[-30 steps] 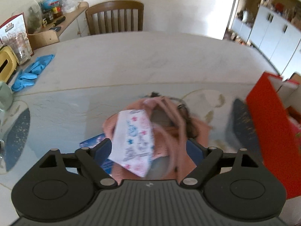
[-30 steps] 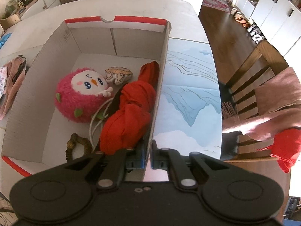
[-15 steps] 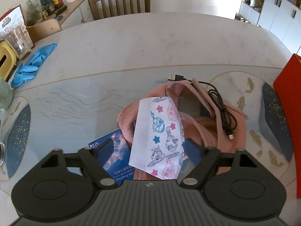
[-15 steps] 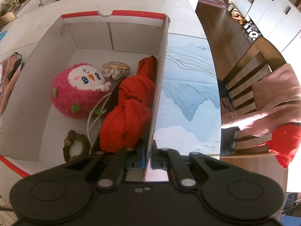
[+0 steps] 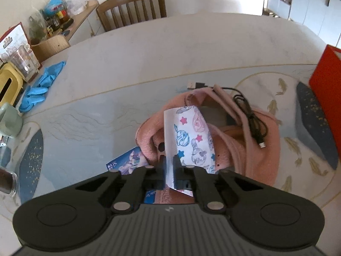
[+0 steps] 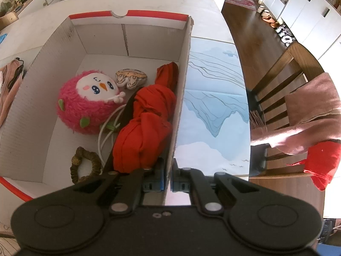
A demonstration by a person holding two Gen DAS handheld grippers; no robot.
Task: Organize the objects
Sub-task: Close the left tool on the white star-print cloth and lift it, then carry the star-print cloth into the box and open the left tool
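Observation:
My left gripper (image 5: 169, 166) is shut on a white packet printed with cartoon ponies and stars (image 5: 189, 136). The packet lies over a pink fleece garment (image 5: 251, 149) on the table, with a black USB cable (image 5: 249, 115) on top of the garment. A blue card (image 5: 125, 164) pokes out to the left under the garment. My right gripper (image 6: 168, 178) is shut on the right wall of a red-and-white cardboard box (image 6: 181, 98). Inside the box are a pink plush bird (image 6: 89, 102), a knotted red cloth (image 6: 147, 123), a small shell-shaped plush (image 6: 131, 79), a white cord (image 6: 107, 132) and a brown braided ring (image 6: 85, 164).
The box's red side (image 5: 328, 98) stands at the right of the left wrist view. Blue gloves (image 5: 40, 85), a green mug (image 5: 8, 119) and a yellow holder (image 5: 8, 83) sit at the table's left. A wooden chair (image 5: 132, 8) stands at the far side. Another chair draped with cloth (image 6: 298, 115) stands right of the box.
My left gripper has closed from wide open onto the near edge of the printed packet. My right gripper has stayed shut on the box wall, and the view has shifted slightly.

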